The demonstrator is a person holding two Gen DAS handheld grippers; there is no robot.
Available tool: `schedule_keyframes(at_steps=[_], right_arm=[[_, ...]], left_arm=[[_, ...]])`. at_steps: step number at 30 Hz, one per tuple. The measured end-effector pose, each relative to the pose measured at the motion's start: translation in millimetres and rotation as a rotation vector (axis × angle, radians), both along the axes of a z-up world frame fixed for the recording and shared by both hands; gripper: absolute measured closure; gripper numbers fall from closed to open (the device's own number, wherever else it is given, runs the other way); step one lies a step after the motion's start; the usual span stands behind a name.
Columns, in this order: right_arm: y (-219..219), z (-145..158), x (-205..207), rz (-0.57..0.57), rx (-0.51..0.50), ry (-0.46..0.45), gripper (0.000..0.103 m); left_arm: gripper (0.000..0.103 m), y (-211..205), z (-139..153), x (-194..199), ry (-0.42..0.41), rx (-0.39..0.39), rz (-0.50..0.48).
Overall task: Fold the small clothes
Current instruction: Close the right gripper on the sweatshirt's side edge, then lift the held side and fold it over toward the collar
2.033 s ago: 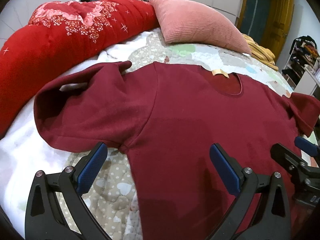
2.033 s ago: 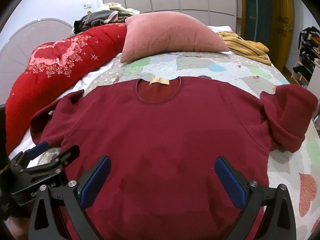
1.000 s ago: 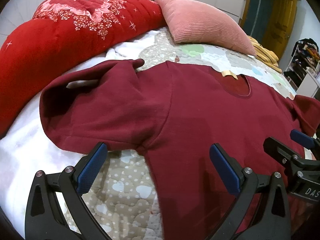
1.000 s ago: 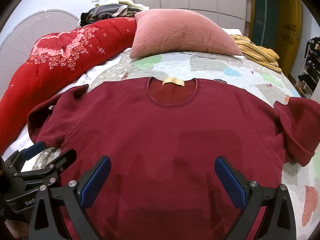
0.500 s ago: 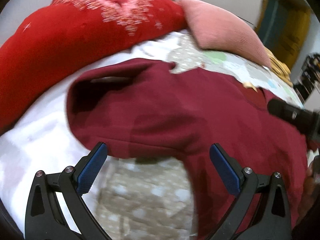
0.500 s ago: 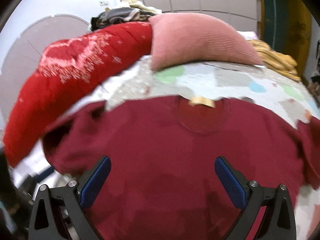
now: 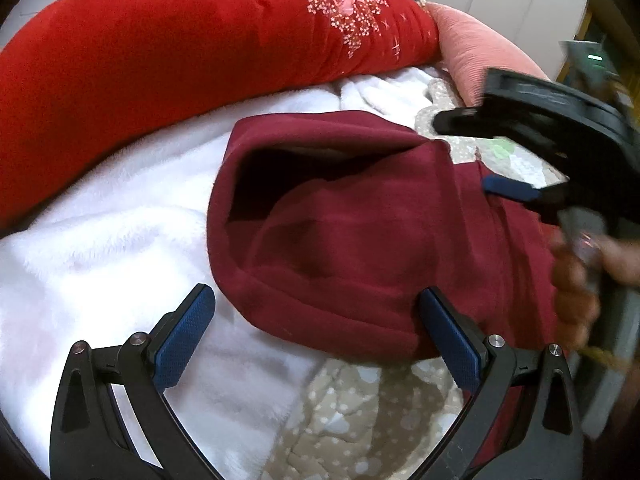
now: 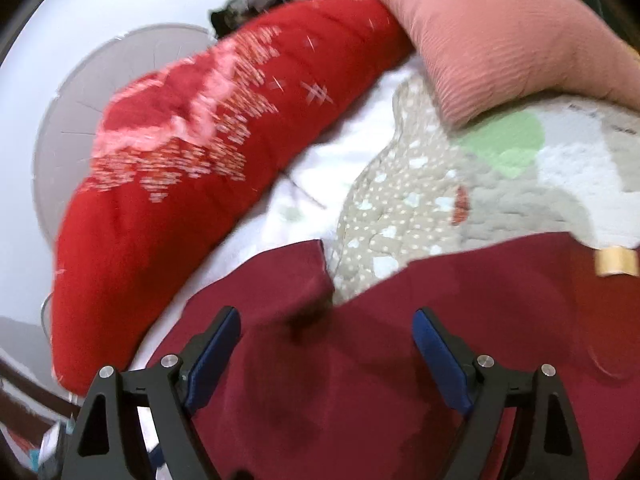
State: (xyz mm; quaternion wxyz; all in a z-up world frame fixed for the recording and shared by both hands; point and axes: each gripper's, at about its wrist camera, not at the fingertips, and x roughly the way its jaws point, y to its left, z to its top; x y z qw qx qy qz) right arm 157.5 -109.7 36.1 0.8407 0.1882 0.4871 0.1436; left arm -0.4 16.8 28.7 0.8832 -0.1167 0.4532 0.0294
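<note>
Spread on the quilted bed [image 8: 400, 208], the maroon sweater [image 7: 360, 240] lies with its sleeve directly ahead of my left hand-held gripper [image 7: 316, 336], jaws wide and nearer its cuff than my right hand-held gripper [image 8: 326, 354], also wide, over the shoulder.

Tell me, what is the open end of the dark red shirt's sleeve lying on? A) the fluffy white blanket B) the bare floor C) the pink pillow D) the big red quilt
A: in the left wrist view the sleeve opening rests on the white blanket, below the red quilt.
</note>
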Motion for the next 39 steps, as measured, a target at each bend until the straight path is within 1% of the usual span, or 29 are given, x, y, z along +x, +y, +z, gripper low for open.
schedule_keyframes(at_steps=[1,2,3,4,6,7,9,10,12,13,16,17,19,20,22,25,26,28,30,32,34,36,37,39], right_arm=[[5.3,-9.5,9.9,-0.002,0.002,0.037,0.018],[7.9,-15.0,15.2,0.000,0.016,0.055,0.022],[10.4,-19.6,19.3,0.000,0.033,0.064,0.024],[13.2,-22.3,21.7,-0.003,0.032,0.057,0.032],[18.5,-20.3,24.9,-0.003,0.005,0.011,0.070],[21.4,-19.2,27.4,0.017,0.019,0.006,0.092],[21.4,-12.9,26.9,0.017,0.033,0.001,0.093],[22.5,-6.1,23.7,0.030,0.036,-0.021,0.094],[22.8,18.2,9.1,0.062,0.025,-0.090,0.094],[21.9,32.1,1.3,0.073,0.015,-0.127,0.094],[8.3,78.1,-26.3,0.083,-0.004,-0.256,0.094],[0.6,92.7,-36.1,0.075,-0.006,-0.294,0.094],[-20.7,118.3,-55.9,0.055,-0.007,-0.356,0.094],[-33.1,128.9,-66.3,0.044,-0.021,-0.383,0.094],[-60.1,142.9,-88.3,0.012,-0.095,-0.427,0.094],[-97.8,142.8,-111.5,-0.054,-0.218,-0.435,0.094],[-114.7,138.3,-117.6,-0.089,-0.256,-0.418,0.094],[-145.9,124.3,-126.5,-0.152,-0.295,-0.368,0.094],[-177.4,104.6,-133.4,-0.217,-0.328,-0.316,0.094],[-206.8,84.1,-142.4,-0.282,-0.393,-0.269,0.094],[-230.1,61.6,-146.8,-0.344,-0.437,-0.213,0.094],[-250.6,44.3,-147.3,-0.382,-0.426,-0.168,0.094],[-260.6,30.5,-144.8,-0.401,-0.417,-0.133,0.094],[-267.3,9.1,-134.8,-0.404,-0.404,-0.075,0.094]], left_arm=[[0.001,0.5,-1.1,1.0,0.003,-0.002,0.002],[0.001,1.4,-2.8,2.7,0.010,-0.005,0.006],[0.001,2.4,-4.2,3.1,0.014,-0.007,0.008],[0.001,3.5,-5.3,4.8,0.017,-0.010,0.010],[0.001,3.6,-5.7,5.6,0.016,-0.009,0.018],[0.001,2.7,-5.1,6.1,0.012,-0.002,0.019],[0.001,-0.6,-2.2,4.4,0.000,0.024,0.019],[0.001,-3.6,0.6,2.9,-0.011,0.040,0.017],[0.001,-9.5,6.0,1.5,-0.038,0.057,0.003],[0.001,-14.4,12.0,-2.6,-0.065,0.060,-0.014],[0.001,-25.6,28.5,-17.4,-0.155,0.043,-0.077],[0.001,-33.0,36.7,-25.3,-0.201,0.035,-0.122],[0.001,-42.5,45.6,-34.8,-0.242,0.031,-0.183],[0.001,-47.8,50.9,-39.6,-0.257,0.017,-0.223],[0.001,-51.3,58.9,-49.0,-0.282,-0.019,-0.269],[0.001,-49.9,70.2,-59.6,-0.333,-0.051,-0.296],[0.001,-51.2,73.3,-61.9,-0.352,-0.052,-0.293],[0.001,-52.6,73.9,-59.9,-0.359,-0.036,-0.273],[0.001,-53.5,67.6,-52.1,-0.329,-0.011,-0.254],[0.001,-52.4,58.3,-40.1,-0.289,0.001,-0.238],[0.001,-52.6,49.8,-36.8,-0.263,0.014,-0.228],[0.001,-55.9,41.9,-33.1,-0.238,0.024,-0.227],[0.001,-58.3,39.4,-30.9,-0.229,0.031,-0.229],[0.001,-64.8,32.5,-29.1,-0.210,0.063,-0.235]])
